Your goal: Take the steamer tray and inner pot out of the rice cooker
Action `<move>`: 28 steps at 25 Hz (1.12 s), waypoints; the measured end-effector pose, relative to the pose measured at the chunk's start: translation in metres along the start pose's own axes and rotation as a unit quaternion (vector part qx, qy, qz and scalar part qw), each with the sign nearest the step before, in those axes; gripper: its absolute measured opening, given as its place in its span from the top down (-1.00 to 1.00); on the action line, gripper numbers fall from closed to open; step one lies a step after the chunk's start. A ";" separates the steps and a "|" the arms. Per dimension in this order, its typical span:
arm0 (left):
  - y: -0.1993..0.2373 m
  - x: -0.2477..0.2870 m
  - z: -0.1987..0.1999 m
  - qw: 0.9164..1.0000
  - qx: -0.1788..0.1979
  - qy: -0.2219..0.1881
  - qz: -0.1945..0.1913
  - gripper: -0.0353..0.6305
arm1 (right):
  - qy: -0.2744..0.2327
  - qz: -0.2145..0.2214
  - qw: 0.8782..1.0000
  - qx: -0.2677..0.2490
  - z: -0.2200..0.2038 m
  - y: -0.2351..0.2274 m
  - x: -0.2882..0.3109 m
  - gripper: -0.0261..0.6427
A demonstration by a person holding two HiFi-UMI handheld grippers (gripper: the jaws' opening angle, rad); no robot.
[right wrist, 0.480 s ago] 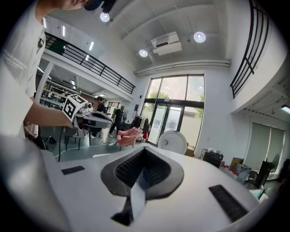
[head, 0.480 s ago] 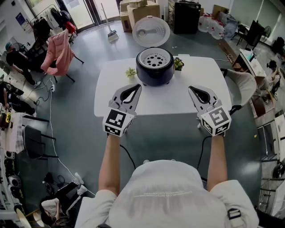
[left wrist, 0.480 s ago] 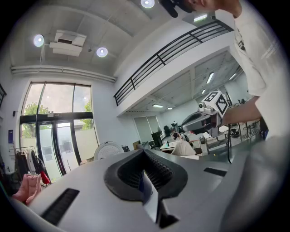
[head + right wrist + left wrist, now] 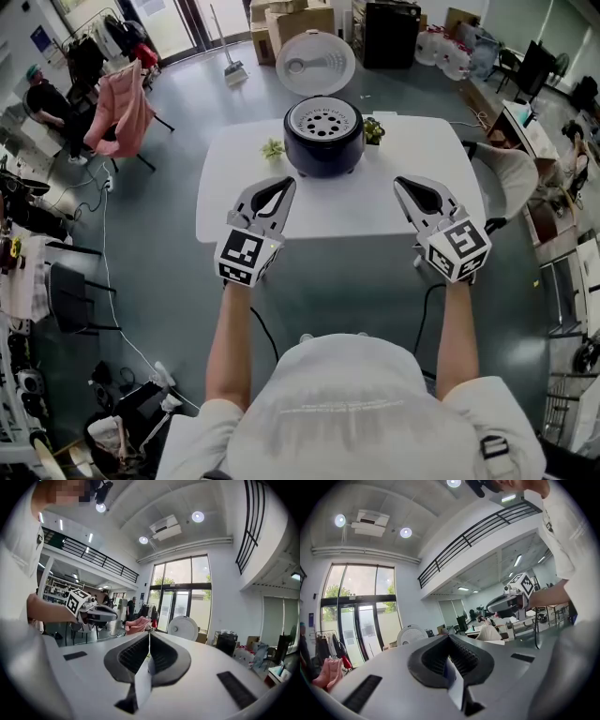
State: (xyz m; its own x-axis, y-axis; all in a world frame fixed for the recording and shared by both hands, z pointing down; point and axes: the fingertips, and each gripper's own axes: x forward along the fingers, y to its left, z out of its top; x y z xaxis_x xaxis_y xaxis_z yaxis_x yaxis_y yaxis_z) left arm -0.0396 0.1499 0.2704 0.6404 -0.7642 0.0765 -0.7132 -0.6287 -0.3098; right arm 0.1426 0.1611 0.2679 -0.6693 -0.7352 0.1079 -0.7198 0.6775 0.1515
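1. Your left gripper [image 4: 285, 182] has its jaws together, and nothing is between them (its own view shows the two pads meeting in one line).
2. Your right gripper [image 4: 402, 183] is the same: the jaws are together and they clamp nothing.
3. You hold both grippers about level above the near part of the white table [image 4: 225, 202], well apart from each other, with the tips toward the far side.
4. The rice cooker [image 4: 323, 150] stands on the far middle of the table, between the lines of your two grippers and apart from both tips.
5. Its white lid [image 4: 316, 62] is open and leans back behind the dark body.
6. The steamer tray [image 4: 323, 119] sits in the top of the cooker, a pale round plate with many holes.
7. The inner pot is under the tray, so you cannot see it from the head view.
8. A small green plant [image 4: 273, 149] stands just beside the cooker on its left, and another plant [image 4: 374, 131] stands just beside it on its right.
9. In each gripper view the other gripper shows at the side, with its marker cube near your hand.
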 end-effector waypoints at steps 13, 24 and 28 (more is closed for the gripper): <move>0.001 -0.002 -0.003 0.999 -0.027 -0.009 0.014 0.49 | 0.014 0.021 1.000 -0.013 -0.003 0.007 -0.001 0.29; -0.009 -0.004 -0.006 0.999 -0.040 0.007 0.015 0.47 | -0.002 0.062 0.998 0.022 0.000 0.011 -0.008 0.11; -0.015 -0.002 -0.007 0.999 -0.040 0.018 0.017 0.47 | 0.004 0.086 0.996 0.026 -0.005 0.013 -0.010 0.10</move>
State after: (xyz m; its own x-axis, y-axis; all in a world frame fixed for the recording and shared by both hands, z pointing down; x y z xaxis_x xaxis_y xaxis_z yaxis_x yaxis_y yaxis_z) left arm -0.0319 0.1596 0.2813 0.6054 -0.7894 0.1017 -0.7564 -0.6103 -0.2353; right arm 0.1405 0.1769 0.2739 -0.7822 -0.6082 0.1349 -0.6034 0.7935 0.0792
